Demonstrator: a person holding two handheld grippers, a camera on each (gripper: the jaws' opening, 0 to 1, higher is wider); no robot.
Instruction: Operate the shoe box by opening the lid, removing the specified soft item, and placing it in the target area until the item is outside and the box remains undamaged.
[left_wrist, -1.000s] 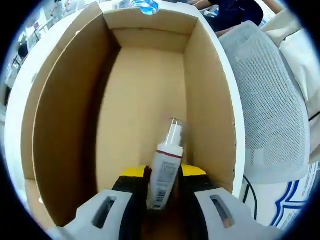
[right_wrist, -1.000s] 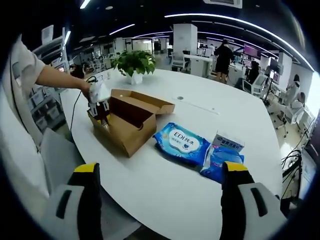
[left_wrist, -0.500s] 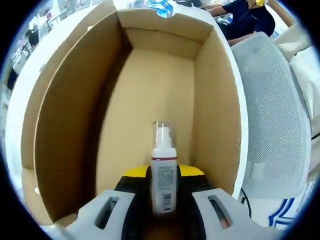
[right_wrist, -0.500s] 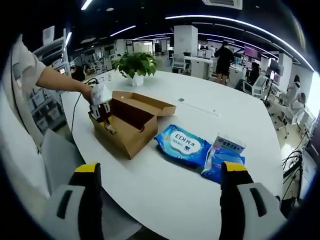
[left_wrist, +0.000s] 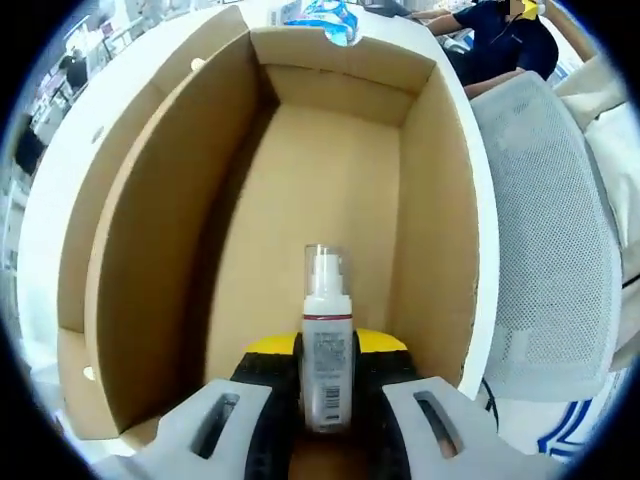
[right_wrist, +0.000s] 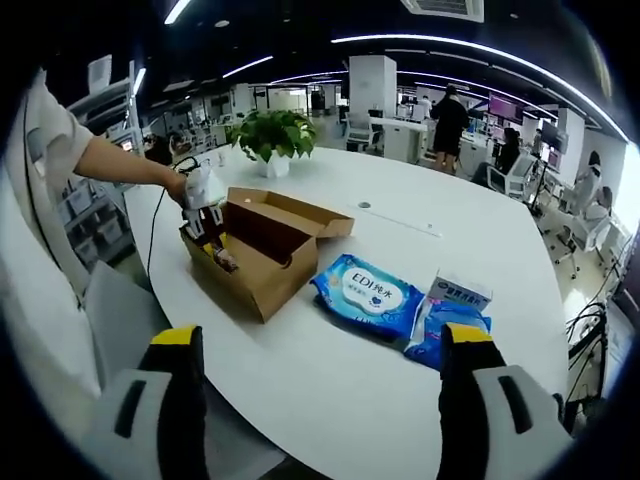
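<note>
Shoe box: plain brown cardboard, matt, raw inner walls. Pump bottle: white plastic, slight sheen, clear glossy cap, printed paper label. Left gripper: jaws grey matt plastic, black pads, yellow tips. Chair back: grey woven mesh. Table: white, smooth, faint gloss. Wipes pack: blue plastic film, glossy. Tissue packs: blue-white film, crinkled. Potted plant: green leaves, white smooth pot.

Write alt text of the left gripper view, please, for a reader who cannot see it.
The left gripper is shut on a small white pump bottle, holding it over the inside of an open brown cardboard box. A grey mesh chair stands beside the box, at the right of the view.
</note>
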